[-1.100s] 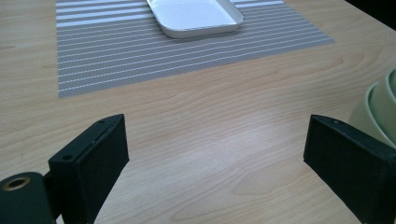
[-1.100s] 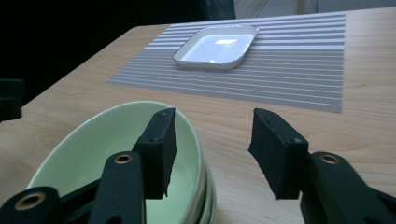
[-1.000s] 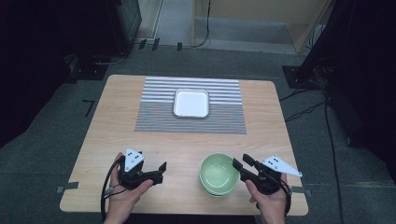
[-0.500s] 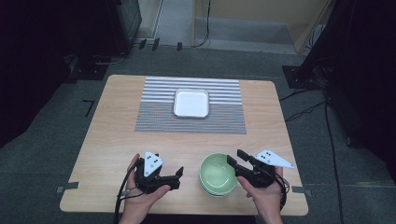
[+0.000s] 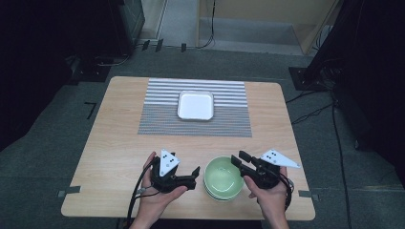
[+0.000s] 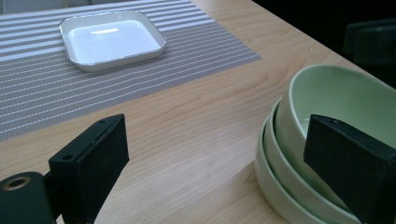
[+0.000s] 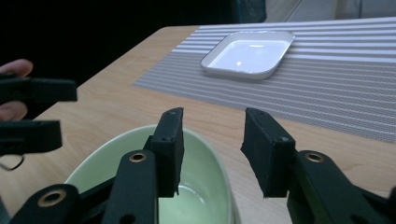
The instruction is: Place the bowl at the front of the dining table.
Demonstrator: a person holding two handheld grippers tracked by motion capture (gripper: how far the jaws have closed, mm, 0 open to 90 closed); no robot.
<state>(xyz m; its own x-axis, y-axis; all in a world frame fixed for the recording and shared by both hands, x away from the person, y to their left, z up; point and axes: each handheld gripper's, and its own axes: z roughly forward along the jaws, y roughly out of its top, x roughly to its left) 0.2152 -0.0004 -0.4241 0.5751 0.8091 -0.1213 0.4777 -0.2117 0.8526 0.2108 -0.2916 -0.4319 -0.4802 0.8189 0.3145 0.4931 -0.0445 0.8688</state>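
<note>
Green bowls, nested in a stack, are sitting at the tabletop's near edge while both tools are closing in from either side. The left tool and right tool, jaws apart, have drawn nearer than a moment ago, suggesting a grasp is coming. No writing is showing anywhere.

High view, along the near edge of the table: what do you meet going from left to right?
Left black claw in the person's left hand → stack of pale green round bowls → right black claw in the right hand, both open.
</note>
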